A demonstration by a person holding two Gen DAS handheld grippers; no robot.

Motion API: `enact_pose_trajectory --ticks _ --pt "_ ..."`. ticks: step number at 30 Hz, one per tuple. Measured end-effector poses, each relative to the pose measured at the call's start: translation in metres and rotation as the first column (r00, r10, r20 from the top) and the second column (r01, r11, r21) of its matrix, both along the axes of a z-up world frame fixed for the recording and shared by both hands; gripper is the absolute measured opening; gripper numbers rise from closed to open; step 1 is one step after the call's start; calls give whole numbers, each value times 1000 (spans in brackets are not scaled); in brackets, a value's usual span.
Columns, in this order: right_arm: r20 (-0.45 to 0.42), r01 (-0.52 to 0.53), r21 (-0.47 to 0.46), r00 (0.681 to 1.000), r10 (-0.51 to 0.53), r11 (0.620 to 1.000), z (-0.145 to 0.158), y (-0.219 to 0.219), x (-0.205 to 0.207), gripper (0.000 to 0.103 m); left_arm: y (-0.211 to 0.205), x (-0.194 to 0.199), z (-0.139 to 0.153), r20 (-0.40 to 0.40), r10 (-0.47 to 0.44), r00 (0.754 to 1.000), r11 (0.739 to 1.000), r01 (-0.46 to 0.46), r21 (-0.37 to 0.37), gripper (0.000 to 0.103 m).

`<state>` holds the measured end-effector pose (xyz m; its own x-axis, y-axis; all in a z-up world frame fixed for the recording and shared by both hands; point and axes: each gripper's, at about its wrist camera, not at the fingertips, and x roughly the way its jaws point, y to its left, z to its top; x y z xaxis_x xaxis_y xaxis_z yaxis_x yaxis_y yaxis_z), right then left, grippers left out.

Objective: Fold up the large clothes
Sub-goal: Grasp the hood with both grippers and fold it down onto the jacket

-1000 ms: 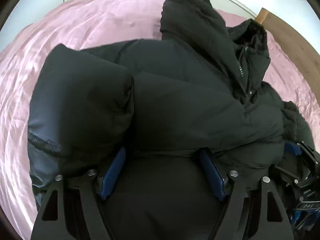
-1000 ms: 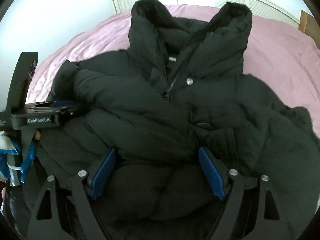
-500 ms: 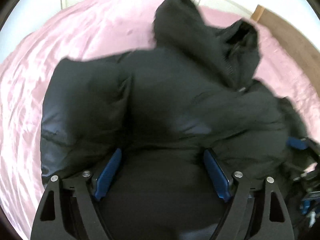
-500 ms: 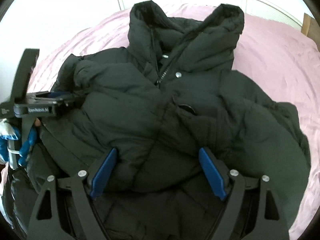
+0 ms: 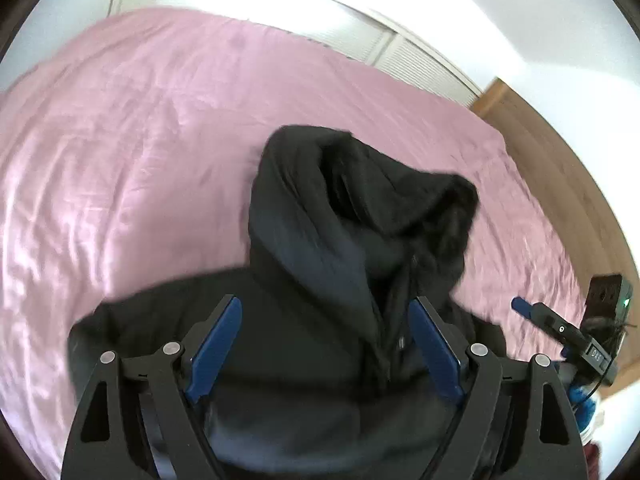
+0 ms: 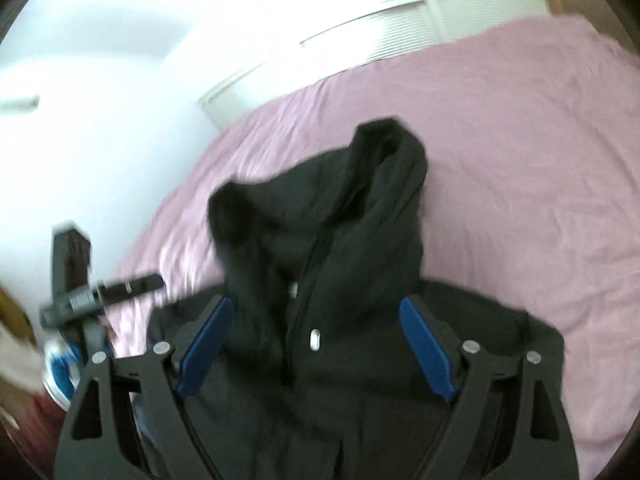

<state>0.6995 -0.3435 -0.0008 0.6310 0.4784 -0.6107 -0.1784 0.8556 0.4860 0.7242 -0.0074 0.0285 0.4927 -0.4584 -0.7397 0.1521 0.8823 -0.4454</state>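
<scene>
A bed (image 5: 140, 128) spread with a wrinkled pink sheet carries a black hooded puffer jacket (image 5: 340, 240) lying directly on it.

pink bedspread (image 5: 160, 128), white louvred doors (image 6: 404, 32), wooden floor (image 5: 560, 168)

You see a bed (image 5: 140, 128) under a wrinkled pink sheet (image 6: 520, 160); white louvered doors (image 5: 416, 60) beyond its far edge, wooden floor (image 5: 560, 152) alongside.

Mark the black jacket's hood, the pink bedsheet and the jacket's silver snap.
hood (image 5: 340, 184): left wrist view, outer side.
pink bedsheet (image 5: 132, 128): left wrist view, bare area.
silver snap (image 6: 315, 339): right wrist view, its centre.
</scene>
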Motion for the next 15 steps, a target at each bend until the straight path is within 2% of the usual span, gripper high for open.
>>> enact_pose_trajectory --ticks 4,8,10,13,15 --pt "-24 58 61 998 -56 996 -9 -7 46 88 -2 40 -13 -44 39 998 999 -40 -6 84" --pt "-46 118 109 992 -113 987 -26 -12 79 88 -1 66 -29 -70 59 996 994 -65 -85 84" --pt "-56 142 128 989 -136 982 -32 -14 90 88 -1 75 -38 -75 78 994 994 -83 -70 84" --pt "-65 172 66 984 -168 983 -40 -11 106 88 -2 89 -51 -84 110 990 994 -112 -18 81" --pt "-61 192 40 980 -189 981 -42 -10 117 88 -5 96 -56 -92 111 990 994 -112 1 70"
